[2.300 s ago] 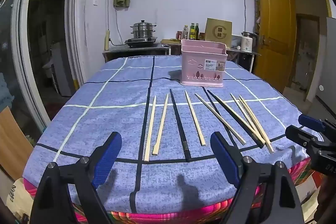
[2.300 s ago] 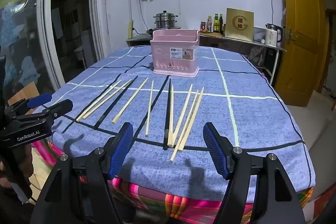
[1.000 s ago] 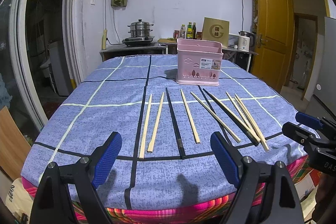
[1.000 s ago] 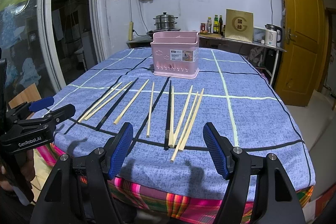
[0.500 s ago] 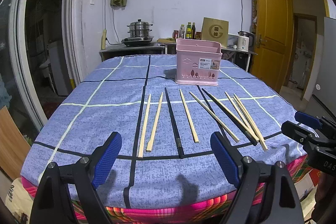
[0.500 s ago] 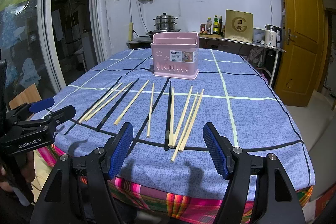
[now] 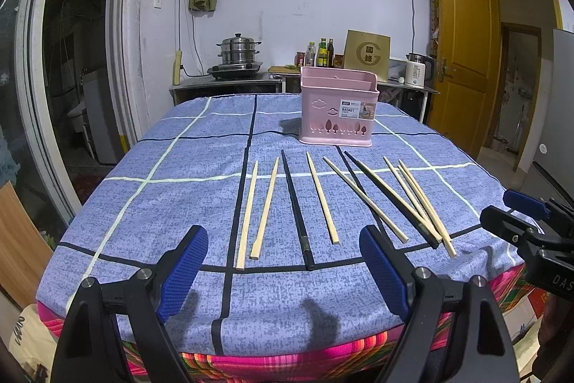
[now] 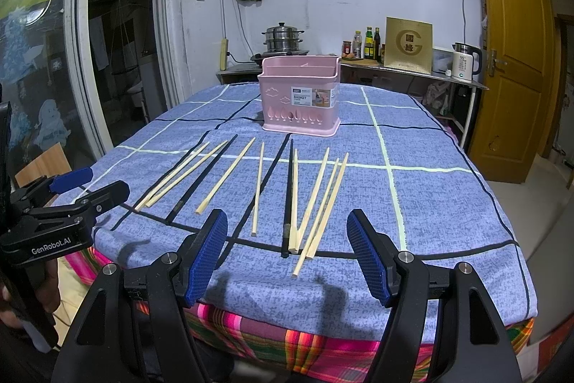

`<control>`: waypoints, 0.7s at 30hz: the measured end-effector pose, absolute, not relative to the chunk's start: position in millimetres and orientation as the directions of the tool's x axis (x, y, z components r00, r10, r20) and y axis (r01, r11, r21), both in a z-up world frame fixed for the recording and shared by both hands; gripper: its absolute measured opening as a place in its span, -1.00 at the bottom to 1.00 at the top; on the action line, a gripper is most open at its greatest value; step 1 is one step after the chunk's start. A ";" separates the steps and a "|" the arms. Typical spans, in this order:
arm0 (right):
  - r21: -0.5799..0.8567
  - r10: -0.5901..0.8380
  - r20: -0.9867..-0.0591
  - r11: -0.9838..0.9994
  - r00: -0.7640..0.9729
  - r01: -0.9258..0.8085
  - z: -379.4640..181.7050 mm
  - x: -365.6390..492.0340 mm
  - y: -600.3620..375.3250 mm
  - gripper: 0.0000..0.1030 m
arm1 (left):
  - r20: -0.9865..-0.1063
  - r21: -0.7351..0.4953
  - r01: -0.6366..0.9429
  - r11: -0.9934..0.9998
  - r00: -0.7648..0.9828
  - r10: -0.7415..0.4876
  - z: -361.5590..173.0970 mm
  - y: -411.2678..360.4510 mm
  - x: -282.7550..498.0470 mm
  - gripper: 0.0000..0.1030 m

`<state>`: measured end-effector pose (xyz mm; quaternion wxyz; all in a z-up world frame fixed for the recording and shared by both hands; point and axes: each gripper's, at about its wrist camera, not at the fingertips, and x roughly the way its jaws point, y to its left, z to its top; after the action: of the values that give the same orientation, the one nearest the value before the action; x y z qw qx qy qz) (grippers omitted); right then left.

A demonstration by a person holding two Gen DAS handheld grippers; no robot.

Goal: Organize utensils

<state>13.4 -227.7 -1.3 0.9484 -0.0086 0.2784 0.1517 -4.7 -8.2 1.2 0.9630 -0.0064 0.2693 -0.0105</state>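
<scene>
**Both grippers held wide at the desk edge; chopsticks loose, basket standing**

My left gripper (image 7: 285, 270) hovers over the near edge of the desk (image 7: 161, 203), jaws spread wide and holding nothing. My right gripper (image 8: 287, 252) hangs likewise over the near edge, jaws equally wide, nothing between them. Each gripper shows at the side of the other's view: the right one (image 7: 531, 228) at the right of the left-wrist view, the left one (image 8: 68, 203) at the left of the right-wrist view.

The chopsticks (image 7: 321, 198) lie flat on the blue checked cloth (image 8: 430, 203), fanned out in a loose row between the grippers and the basket, their near ends close to the desk edge. Most are pale wood; two are black. One black chopstick (image 7: 297, 209) lies just right of a pale pair (image 7: 256, 209). The second black chopstick (image 7: 391, 198) lies farther right, slanted, beside three pale ones whose near ends bunch together.

The pink basket (image 8: 299, 96) stands upright beyond the chopsticks, well apart from both grippers. It carries a printed label on its front and is divided inside. I cannot tell whether it holds anything.

A steamer pot (image 7: 238, 52) sits on a counter behind the desk.
</scene>
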 end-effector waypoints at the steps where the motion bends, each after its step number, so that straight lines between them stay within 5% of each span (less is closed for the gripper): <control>1: 0.068 0.283 -0.531 0.954 0.799 -0.292 -1.6 13.4 -227.8 0.35 | -0.519 -0.017 0.017 1.000 0.855 -0.023 1.2 -8.4 -4.7 0.68; 21: 0.069 0.284 -0.529 0.954 0.799 -0.293 0.9 12.9 -227.1 0.35 | -0.522 -0.020 0.020 1.000 0.853 -0.028 1.4 -9.8 -6.0 0.68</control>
<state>12.9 -227.1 0.9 0.9485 -0.0083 0.2778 0.1521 -6.0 -9.8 1.4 0.9624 -0.0070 0.2711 -0.0126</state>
